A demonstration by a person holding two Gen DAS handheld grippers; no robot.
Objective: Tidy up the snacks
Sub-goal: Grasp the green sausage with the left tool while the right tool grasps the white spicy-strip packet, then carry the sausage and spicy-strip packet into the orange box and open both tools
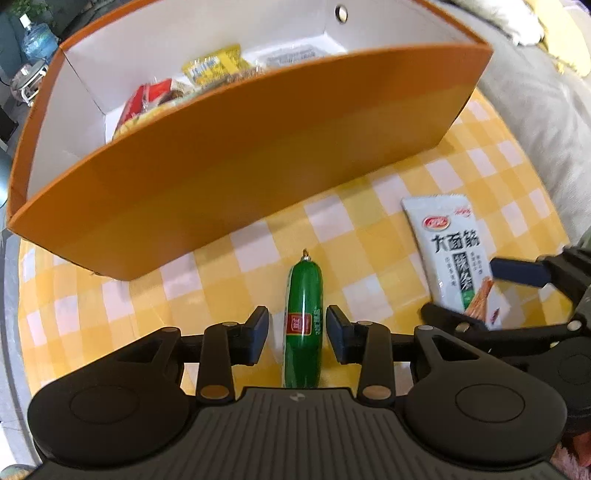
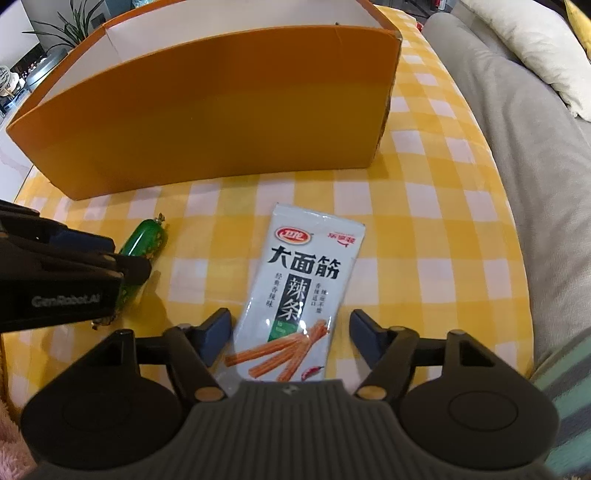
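The left hand-held gripper [image 1: 297, 332] was spread astride a green sausage [image 1: 303, 328], whose long axis ran straight ahead; the right hand-held gripper [image 2: 290, 338] was likewise spread around a white packet [image 2: 295, 291].

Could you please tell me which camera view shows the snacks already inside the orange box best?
The left wrist view: it looks over the orange box wall onto the yellow packet and red packet inside. The right wrist view shows only the box's outer wall and bare white interior.

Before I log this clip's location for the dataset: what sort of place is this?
Probably a home living room: a grey sofa with a cream cushion beside the yellow checked tablecloth, a houseplant, and a water-cooler bottle behind.
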